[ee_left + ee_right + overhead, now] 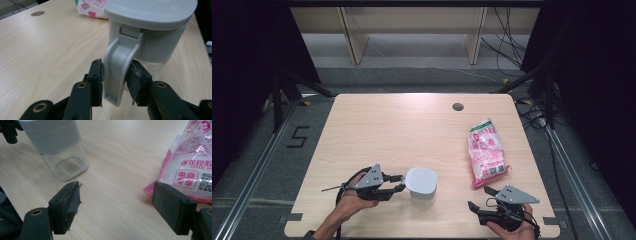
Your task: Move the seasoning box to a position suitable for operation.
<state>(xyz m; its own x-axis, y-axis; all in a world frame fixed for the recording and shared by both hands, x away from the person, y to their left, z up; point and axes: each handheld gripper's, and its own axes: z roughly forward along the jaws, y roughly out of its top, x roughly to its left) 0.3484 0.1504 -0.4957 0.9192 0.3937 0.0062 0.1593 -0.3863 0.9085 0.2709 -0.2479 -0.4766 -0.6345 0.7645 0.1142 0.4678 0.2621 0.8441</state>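
We see our left gripper near the desk's front edge, left of the middle, its two black jaws set either side of the grey plastic flip-down latch handle of a lidded container with a grey top and clear lower body. In the left gripper view the left pad lies against the handle's side, while the right pad stands just beside it; we cannot tell whether it presses. The jaws are about half open, with the handle between them. The container stands upright on the pale wooden desk, just right of that gripper; its clear base shows in the right gripper view.

Our right gripper rests near the front right corner, jaws wide apart and holding nothing, with bare desk between the pads.

A pink-and-white plastic packet of white grains lies flat near the right edge, its lower end just beside the right gripper. In the right gripper view we read "LOTUS" in pink letters under a line of Chinese characters, a red box with four more characters, and part of a QR code. The rest of the print is too small to read.

A round grey cable grommet sits near the back edge.
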